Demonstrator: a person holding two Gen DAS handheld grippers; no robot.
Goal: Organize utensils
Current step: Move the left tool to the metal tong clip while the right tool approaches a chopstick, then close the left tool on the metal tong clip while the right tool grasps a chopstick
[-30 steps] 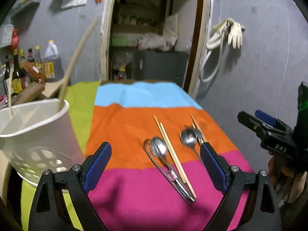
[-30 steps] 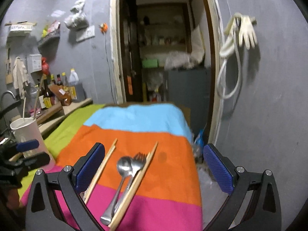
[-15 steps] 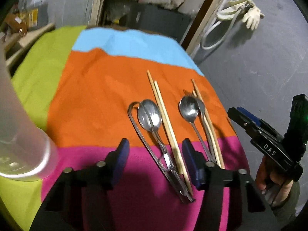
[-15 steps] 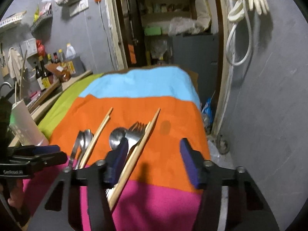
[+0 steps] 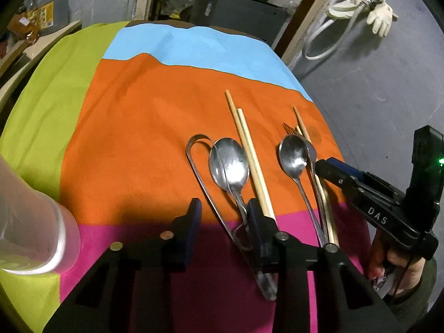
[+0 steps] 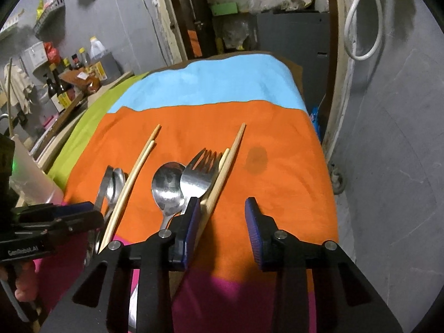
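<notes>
Striped cloth [image 5: 133,127] on a table, grey walls and an open doorway behind.

Item 1, left set: kitchen tongs [image 5: 199,172], left spoon [image 5: 229,163], left chopsticks [image 5: 249,155]. These are laid side by side, with long axes running straight ahead of the left gripper [image 5: 224,219]. The tongs' arm and the spoon's handle are seen passing between its fingers, the chopsticks just outside its right finger. The jaws are held partly spread, and nothing is pinched.

Item 2, right set: right spoon [image 6: 168,186], fork [image 6: 198,177], right chopsticks [image 6: 224,172]. These are laid parallel to item 1. The handles are found at and just left of the right gripper's [image 6: 222,222] left finger, with bare cloth between its partly spread jaws.

Item 3: white holder [image 5: 33,222], well to the left of the left gripper.

Judgement: each set is best taken by its nearer gripper, closed across the handles. A leftward shift is judged needed for the right one.
</notes>
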